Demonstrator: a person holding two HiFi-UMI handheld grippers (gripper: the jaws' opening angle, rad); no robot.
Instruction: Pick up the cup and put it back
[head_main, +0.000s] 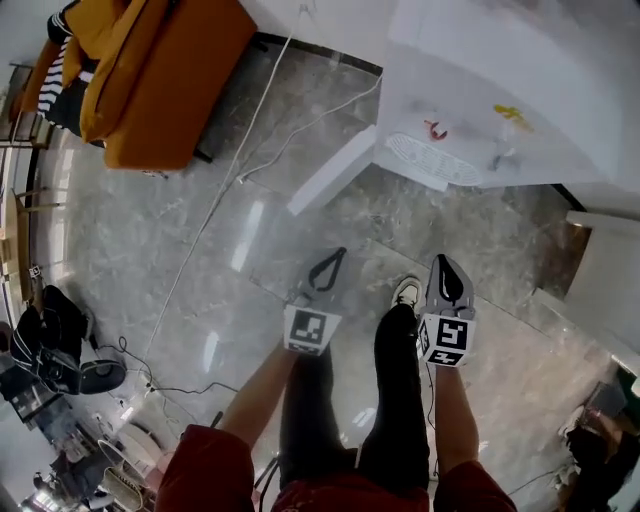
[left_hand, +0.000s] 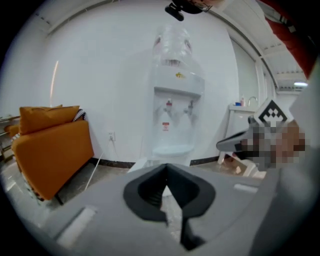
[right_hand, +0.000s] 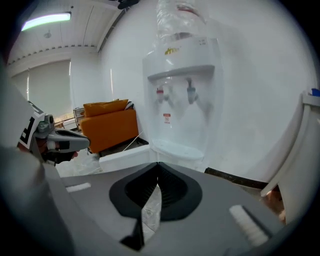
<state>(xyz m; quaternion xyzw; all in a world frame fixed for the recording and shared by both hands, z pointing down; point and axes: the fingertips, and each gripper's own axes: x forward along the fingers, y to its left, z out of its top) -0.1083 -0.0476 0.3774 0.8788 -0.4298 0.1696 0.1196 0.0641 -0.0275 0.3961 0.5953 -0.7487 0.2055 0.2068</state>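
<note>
No cup shows in any view. A white water dispenser (head_main: 470, 90) stands ahead, with a bottle (left_hand: 172, 42) on top, a red tap (right_hand: 161, 93) and a second tap (right_hand: 190, 92) over its drip tray (head_main: 432, 158). My left gripper (head_main: 330, 256) and right gripper (head_main: 447, 262) hang side by side over the floor, short of the dispenser. Both are shut, tips touching, with nothing between them. In the left gripper view its jaws (left_hand: 166, 166) point at the dispenser's base. In the right gripper view its jaws (right_hand: 158, 164) point at the tray (right_hand: 179, 149).
An orange sofa (head_main: 165, 70) stands at the back left. A white cable (head_main: 228, 175) runs across the marble floor, and a white plinth (head_main: 332, 170) juts from the dispenser. White furniture (head_main: 610, 265) is at the right; dark clutter (head_main: 55, 345) lies at the left. The person's legs (head_main: 395, 400) are below.
</note>
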